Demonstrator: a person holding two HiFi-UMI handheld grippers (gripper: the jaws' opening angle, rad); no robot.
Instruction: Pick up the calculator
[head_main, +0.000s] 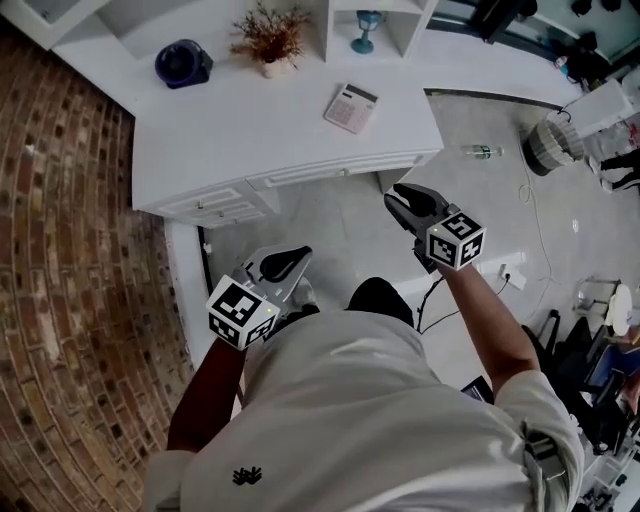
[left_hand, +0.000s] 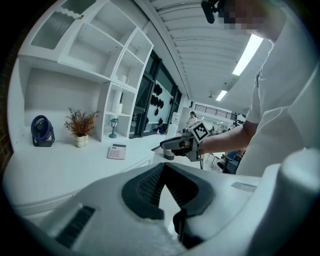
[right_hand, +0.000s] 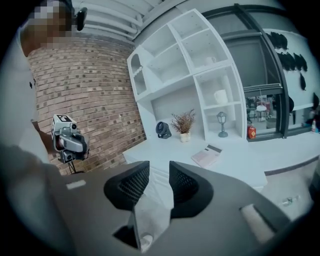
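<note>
A pale pink calculator (head_main: 350, 107) (left_hand: 117, 151) (right_hand: 206, 155) lies flat on the white desk (head_main: 250, 130), near its right end. Both grippers hang in front of the desk, short of its front edge and apart from the calculator. My left gripper (head_main: 285, 262) (left_hand: 163, 166) is low at the left; its pad tips meet, with nothing between them. Further right and closer to the desk, my right gripper (head_main: 405, 197) (right_hand: 159, 167) has a clear gap between its pads and holds nothing. Each gripper also appears in the other's view.
On the desk stand a dark blue fan (head_main: 182, 63) and a dried plant in a white pot (head_main: 270, 40); a small blue lamp (head_main: 367, 30) sits in the shelf unit behind. Brick wall (head_main: 70, 230) at the left. A bottle (head_main: 483, 152) and cables lie on the floor.
</note>
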